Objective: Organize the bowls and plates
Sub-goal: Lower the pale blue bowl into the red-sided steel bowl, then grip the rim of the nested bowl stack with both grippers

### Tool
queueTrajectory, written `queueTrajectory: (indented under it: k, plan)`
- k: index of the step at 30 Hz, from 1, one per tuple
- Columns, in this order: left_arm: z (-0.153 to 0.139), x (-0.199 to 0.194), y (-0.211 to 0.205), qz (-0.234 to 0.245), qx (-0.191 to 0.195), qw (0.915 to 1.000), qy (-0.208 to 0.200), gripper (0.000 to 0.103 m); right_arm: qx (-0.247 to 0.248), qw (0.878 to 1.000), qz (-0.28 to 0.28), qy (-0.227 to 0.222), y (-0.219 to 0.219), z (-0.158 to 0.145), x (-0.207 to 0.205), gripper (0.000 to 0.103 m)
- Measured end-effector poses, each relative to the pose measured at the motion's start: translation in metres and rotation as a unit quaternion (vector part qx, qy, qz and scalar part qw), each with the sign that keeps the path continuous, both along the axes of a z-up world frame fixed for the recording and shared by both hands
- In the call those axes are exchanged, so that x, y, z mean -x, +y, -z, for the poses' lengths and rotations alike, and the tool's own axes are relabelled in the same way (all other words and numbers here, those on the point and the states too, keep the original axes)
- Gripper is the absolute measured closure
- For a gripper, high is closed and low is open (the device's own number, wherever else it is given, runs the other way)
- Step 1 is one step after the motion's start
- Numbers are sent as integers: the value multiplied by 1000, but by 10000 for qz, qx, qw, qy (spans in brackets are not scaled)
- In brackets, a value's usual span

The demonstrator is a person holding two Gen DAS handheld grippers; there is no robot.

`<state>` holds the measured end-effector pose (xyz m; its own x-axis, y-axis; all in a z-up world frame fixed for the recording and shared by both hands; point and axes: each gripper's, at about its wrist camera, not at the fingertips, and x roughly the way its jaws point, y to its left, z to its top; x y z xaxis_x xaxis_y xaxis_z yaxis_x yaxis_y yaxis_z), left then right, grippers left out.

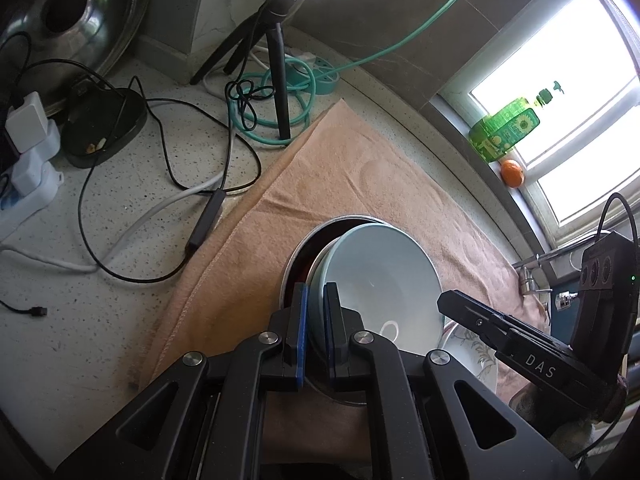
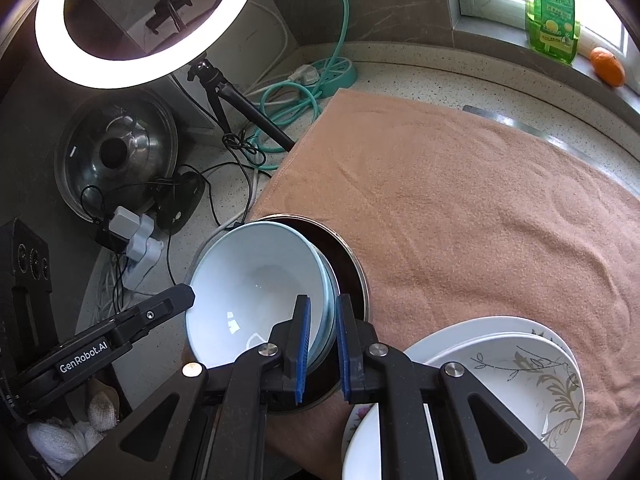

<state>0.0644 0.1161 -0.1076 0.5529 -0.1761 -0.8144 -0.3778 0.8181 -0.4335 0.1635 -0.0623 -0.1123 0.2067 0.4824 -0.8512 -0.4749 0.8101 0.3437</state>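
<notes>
A pale blue bowl [image 1: 380, 280] is nested in another like it, both tilted inside a dark metal-rimmed dish [image 1: 298, 264] on the towel. My left gripper [image 1: 316, 320] is shut on the near left rim of the blue bowls. My right gripper [image 2: 324, 340] is shut on their right rim [image 2: 326, 312]; the bowls also show in the right wrist view [image 2: 256, 284], as does the dark dish [image 2: 352, 276]. A stack of white plates with a grey leaf pattern [image 2: 520, 364] lies to the right, and shows in the left wrist view [image 1: 472, 352].
A tan towel [image 2: 460, 200] covers the counter. Behind it are a ring light tripod [image 1: 276, 60], a green cable coil [image 1: 280, 108], black cables, power strips [image 1: 28, 168] and a steel pot lid [image 2: 116, 152]. A green bottle [image 2: 552, 12] and an orange [image 2: 608, 66] sit on the windowsill.
</notes>
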Motion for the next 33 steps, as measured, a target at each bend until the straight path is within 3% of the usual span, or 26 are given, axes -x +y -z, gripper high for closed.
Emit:
queueTrajectory:
  k: [7,14,24,33]
  plan:
    - [-7,15,15,-242,-14,9996,-171,96,-197,9995,233,-67,-23,-11,-5,90]
    - [9,18,18,-127,155,9998,0,93,-189,9989,424,116,-42,-1,-14,90]
    - [20,7,13,82,146,9998,115,93,-244,9978,418,458,-34,19,-16,90]
    - [25,0,13,194,148,9995,178,93,-223,9976,440,496,-27,23,-19,90]
